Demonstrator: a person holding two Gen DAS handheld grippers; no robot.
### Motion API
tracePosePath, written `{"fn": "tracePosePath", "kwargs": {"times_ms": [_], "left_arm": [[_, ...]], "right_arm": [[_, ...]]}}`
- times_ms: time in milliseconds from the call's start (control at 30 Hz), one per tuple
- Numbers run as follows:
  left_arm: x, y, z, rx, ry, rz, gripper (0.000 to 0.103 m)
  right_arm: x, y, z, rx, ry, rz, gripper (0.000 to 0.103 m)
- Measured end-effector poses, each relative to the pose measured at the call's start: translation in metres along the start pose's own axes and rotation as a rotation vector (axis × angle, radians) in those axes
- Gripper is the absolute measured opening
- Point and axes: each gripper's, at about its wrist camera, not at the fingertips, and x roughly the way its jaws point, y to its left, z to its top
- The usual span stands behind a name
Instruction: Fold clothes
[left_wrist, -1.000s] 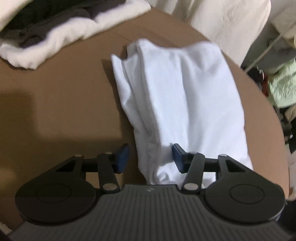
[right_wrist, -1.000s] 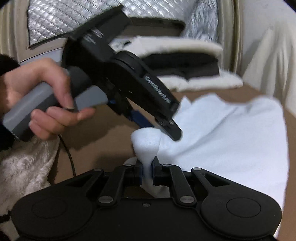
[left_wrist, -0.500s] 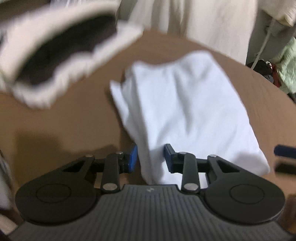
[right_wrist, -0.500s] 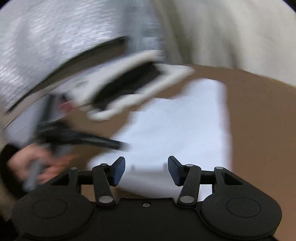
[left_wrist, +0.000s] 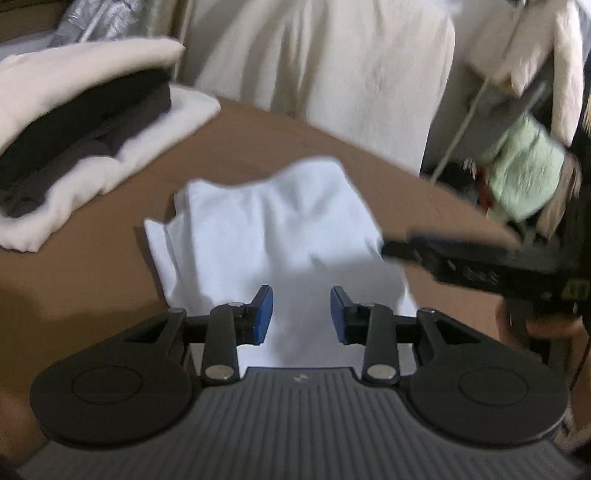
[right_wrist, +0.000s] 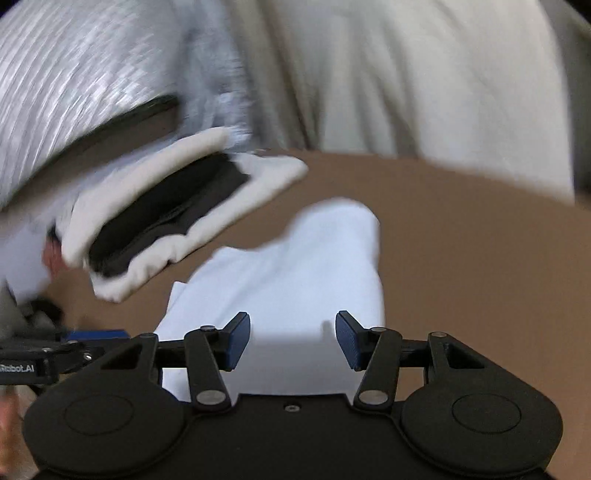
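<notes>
Lying flat on the brown worktop (left_wrist: 92, 280), the white garment (left_wrist: 273, 229) is already sitting in a folded oblong, just beside a stack of folded clothes (left_wrist: 74, 147). The left gripper (left_wrist: 301, 314) is hovering over its near end with jaws opening, nothing pinched between them; the right gripper (right_wrist: 291, 341) is likewise standing open and empty above the cloth. The fabric is looking thin, light and limp (it is going to sag and slide rather than hold shape), so I am judging the best hold to be at the layered near edge, both corners pinched together.
</notes>
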Motion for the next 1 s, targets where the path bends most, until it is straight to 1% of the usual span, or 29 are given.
{"fn": "tracePosePath", "kwargs": {"times_ms": [33,67,133,167,200,267,333,400,433,467,500,533,567,600,633,667,700,733,767,800,833,900,933,967,1000], "left_arm": [[0.010,0.004,-0.006,-0.029,0.052,0.028,0.037],[0.018,0.010,-0.015,-0.069,0.094,0.032,0.040],[0.034,0.025,-0.038,-0.175,0.183,-0.020,0.039],[0.034,0.029,-0.046,-0.201,0.184,-0.036,0.039],[0.031,0.028,-0.048,-0.194,0.172,-0.037,0.039],[0.028,0.022,-0.042,-0.161,0.173,-0.019,0.039],[0.032,0.022,-0.036,-0.173,0.209,-0.016,0.040],[0.030,0.023,-0.027,-0.168,0.252,-0.029,0.041],[0.028,0.025,-0.021,-0.162,0.252,-0.036,0.041],[0.023,0.027,-0.013,-0.152,0.225,-0.042,0.042],[0.018,0.029,-0.005,-0.140,0.194,-0.047,0.044],[0.016,0.030,0.003,-0.122,0.157,-0.049,0.050],[0.015,0.031,0.010,-0.105,0.119,-0.052,0.053],[0.019,0.035,0.017,-0.092,0.083,-0.063,0.053],[0.029,0.037,0.021,-0.079,0.085,-0.058,0.053],[0.040,0.039,0.026,-0.066,0.094,-0.049,0.053],[0.051,0.042,0.030,-0.052,0.104,-0.040,0.053],[0.064,0.043,0.032,-0.022,0.131,0.007,0.048],[0.071,0.045,0.031,-0.007,0.144,0.035,0.038],[0.077,0.046,0.031,0.005,0.154,0.057,0.038],[0.084,0.048,0.031,0.018,0.163,0.080,0.038],[0.077,0.044,0.031,0.026,0.147,0.100,0.038],[0.072,0.040,0.030,0.059,0.126,0.156,0.040],[0.067,0.035,0.028,0.096,0.103,0.220,0.046],[0.061,0.034,0.024,0.128,0.084,0.255,0.047]], "right_arm": [[0.009,0.009,0.003,-0.069,-0.001,-0.044,0.057],[0.021,0.014,0.003,-0.114,0.013,-0.088,0.056],[0.047,0.009,-0.007,-0.150,0.075,-0.132,0.056],[0.059,0.004,-0.014,-0.158,0.102,-0.145,0.056],[0.064,-0.002,-0.018,-0.147,0.105,-0.136,0.056],[0.073,-0.013,-0.026,-0.125,0.111,-0.118,0.056],[0.071,-0.016,-0.022,-0.095,0.111,-0.103,0.056],[0.067,-0.015,-0.019,-0.078,0.118,-0.102,0.056],[0.060,-0.012,-0.018,-0.080,0.119,-0.116,0.056],[0.048,-0.008,-0.018,-0.089,0.112,-0.131,0.056],[0.035,-0.005,-0.019,-0.098,0.097,-0.121,0.056],[0.022,-0.001,-0.021,-0.106,0.086,-0.109,0.056],[0.015,0.001,-0.026,-0.106,0.101,-0.077,0.057],[0.008,0.003,-0.031,-0.107,0.115,-0.046,0.057],[0.002,0.005,-0.036,-0.108,0.135,-0.018,0.057],[0.004,0.007,-0.045,-0.114,0.188,-0.007,0.057],[0.007,0.009,-0.055,-0.137,0.243,-0.020,0.057],[0.010,0.011,-0.065,-0.159,0.297,-0.032,0.056],[0.012,0.013,-0.075,-0.180,0.343,-0.043,0.057],[0.007,0.014,-0.080,-0.183,0.336,-0.043,0.057],[0.002,0.012,-0.080,-0.162,0.350,-0.041,0.057],[-0.008,0.008,-0.082,-0.121,0.376,-0.037,0.057],[-0.012,0.009,-0.085,-0.125,0.390,-0.042,0.057],[-0.014,0.015,-0.088,-0.162,0.399,-0.054,0.057],[-0.016,0.021,-0.091,-0.200,0.408,-0.066,0.057]]}}
